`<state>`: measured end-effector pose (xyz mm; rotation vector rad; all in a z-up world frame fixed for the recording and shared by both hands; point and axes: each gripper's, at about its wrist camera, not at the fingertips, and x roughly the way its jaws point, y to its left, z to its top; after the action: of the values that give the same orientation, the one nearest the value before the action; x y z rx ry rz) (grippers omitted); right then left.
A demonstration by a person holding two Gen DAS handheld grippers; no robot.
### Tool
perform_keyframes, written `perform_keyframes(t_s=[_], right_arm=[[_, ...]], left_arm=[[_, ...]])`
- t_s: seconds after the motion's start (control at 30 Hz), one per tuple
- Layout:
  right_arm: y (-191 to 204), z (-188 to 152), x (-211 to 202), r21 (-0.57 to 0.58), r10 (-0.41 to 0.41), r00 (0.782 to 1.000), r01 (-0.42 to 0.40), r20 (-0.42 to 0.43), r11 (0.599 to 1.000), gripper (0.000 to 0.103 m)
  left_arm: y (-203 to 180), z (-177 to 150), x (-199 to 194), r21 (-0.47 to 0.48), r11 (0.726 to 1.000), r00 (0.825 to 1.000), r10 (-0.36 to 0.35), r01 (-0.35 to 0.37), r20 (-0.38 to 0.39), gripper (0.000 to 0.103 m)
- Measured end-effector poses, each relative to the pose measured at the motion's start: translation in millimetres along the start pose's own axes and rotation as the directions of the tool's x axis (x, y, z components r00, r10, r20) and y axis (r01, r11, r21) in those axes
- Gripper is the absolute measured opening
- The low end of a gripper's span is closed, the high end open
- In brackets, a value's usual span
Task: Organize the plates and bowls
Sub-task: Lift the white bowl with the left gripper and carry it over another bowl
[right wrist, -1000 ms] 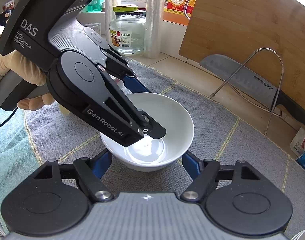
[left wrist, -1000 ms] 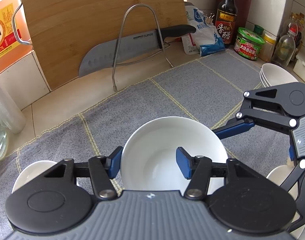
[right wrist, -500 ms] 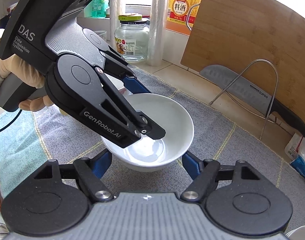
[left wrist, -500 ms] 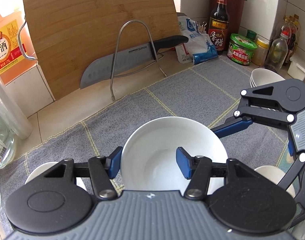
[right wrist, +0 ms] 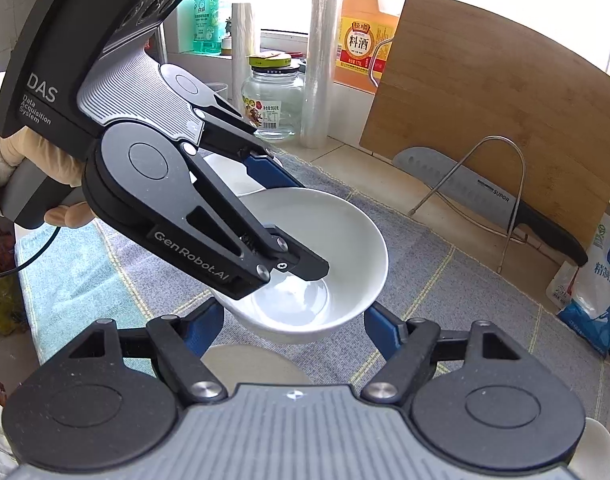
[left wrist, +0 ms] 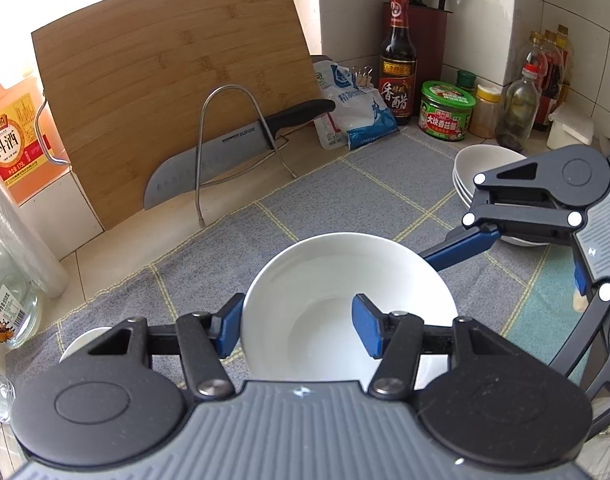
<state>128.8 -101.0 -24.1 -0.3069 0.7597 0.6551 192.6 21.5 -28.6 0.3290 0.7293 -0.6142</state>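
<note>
You are in the carrying step: the white bowl (left wrist: 337,304) is clamped by its rim in your left claw (left wrist: 297,326), one blue pad outside the wall at the bowl's 9 o'clock and the other inside the basin, so the claw is narrow and holding the bowl. In the right wrist view the same bowl (right wrist: 325,248) looks to be hanging clear of the grey checked cloth (right wrist: 457,288), with a round pale disc, perhaps its shadow or another dish, showing under it. Your right claw (right wrist: 295,330) stands about halfway open, its two blue pads straddling the bowl's near side at 6 o'clock; they look just short of the wall, though I cannot tell for sure that neither touches. In the left wrist view a stack of white bowls (left wrist: 485,164) sits on the cloth at 2 o'clock, partly behind the right claw's arm, and another small white dish (left wrist: 81,344) peeks out at 8 o'clock. My judgement is that the stack is the likely destination. The next move calls for keeping the bowl level, since a one-sided rim pinch can let it tip, swinging it towards 2 o'clock with the right claw clear of the path, centring it over the stack and lowering until it nests before you release.
</note>
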Motion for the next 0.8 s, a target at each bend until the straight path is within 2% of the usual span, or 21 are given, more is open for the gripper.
perform_keyframes(t_s=[0.43,0.8], right_arm=[[11,-21,-31,0.003,-0.006,1.000,0.006,-0.005,1.000,0.081],[15,-39,-39,0.028,0.011,0.999,-0.010,-0.043,1.000,0.081]], left_arm=[[-35,-10,-16,0.006,1.000,1.000,-0.021,0.021,0.006,0.057],[-53,-22,-16,-0.008,0.998,0.998,-0.057,0.057,-0.011,0.057]])
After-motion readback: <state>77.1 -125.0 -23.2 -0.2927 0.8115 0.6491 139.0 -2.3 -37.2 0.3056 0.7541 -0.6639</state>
